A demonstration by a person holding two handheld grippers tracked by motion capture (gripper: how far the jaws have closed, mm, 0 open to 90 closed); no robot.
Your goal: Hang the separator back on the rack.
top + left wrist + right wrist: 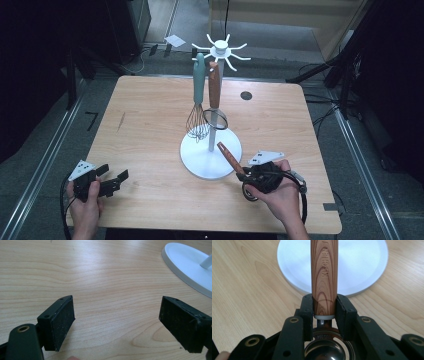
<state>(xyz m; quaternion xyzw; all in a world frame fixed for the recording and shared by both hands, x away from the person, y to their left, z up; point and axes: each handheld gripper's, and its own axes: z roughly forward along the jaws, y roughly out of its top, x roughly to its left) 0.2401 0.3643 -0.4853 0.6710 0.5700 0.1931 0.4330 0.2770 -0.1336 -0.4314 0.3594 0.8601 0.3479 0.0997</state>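
"KITCHEN" runs along the wooden handle (pixel 323 272).

Two hands at the near edge, one gripper gaping, the other clamped.

The left hand (pixel 84 197) holds the left gripper (pixel 114 179) low by the near left corner, its jaws spread wide with nothing between them. The right hand (pixel 281 192) wraps the right gripper (pixel 243 173) near the right corner, angled toward the middle, its jaws pressed tight on both sides of a wooden handle (pixel 323 277).

Bright overhead light, glare on wood (surroundings dark), soft focus
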